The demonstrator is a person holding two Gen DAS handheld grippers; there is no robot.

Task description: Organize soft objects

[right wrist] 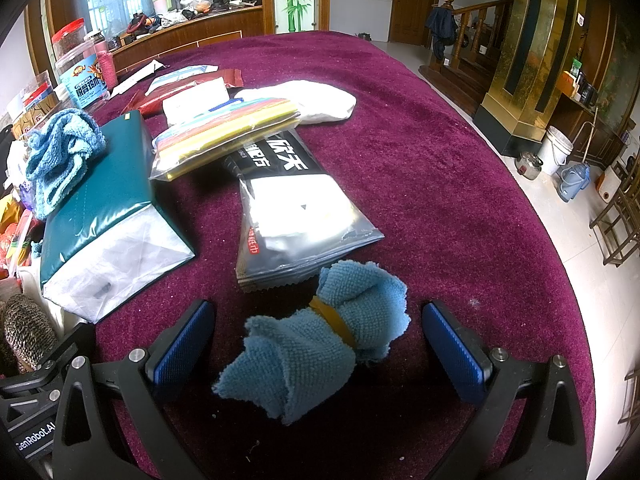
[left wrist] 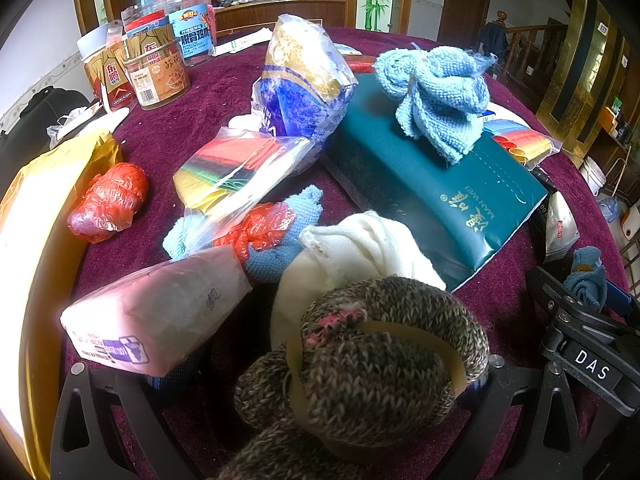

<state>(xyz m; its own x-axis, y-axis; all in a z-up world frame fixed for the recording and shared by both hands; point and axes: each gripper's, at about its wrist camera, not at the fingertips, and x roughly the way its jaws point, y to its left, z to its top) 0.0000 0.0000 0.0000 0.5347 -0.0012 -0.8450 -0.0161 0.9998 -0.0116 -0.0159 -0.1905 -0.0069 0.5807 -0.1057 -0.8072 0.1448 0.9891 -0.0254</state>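
My left gripper [left wrist: 320, 384] is shut on a brown knitted bundle [left wrist: 372, 360] tied with a yellow rubber band; its fingers are mostly hidden by it. It also shows in the right wrist view [right wrist: 24, 332]. My right gripper [right wrist: 316, 344] is open around a blue towel roll [right wrist: 316, 340] with a yellow band, lying on the purple tablecloth [right wrist: 440, 160] between the blue pads [right wrist: 184, 340]. A loose light-blue cloth [left wrist: 440, 92] rests on the teal tissue pack [left wrist: 420, 184]. A cream cloth [left wrist: 360, 248] and another blue cloth [left wrist: 280, 236] lie just ahead.
Red plastic bundles [left wrist: 108, 200], bags of coloured paper [left wrist: 236, 168] [right wrist: 228, 132], a pink tissue pack [left wrist: 160, 312], a blue-gold bag [left wrist: 304, 80], jars [left wrist: 160, 72], a black wipes pack [right wrist: 292, 208] and a white bag [right wrist: 316, 100]. Table edge curves at right.
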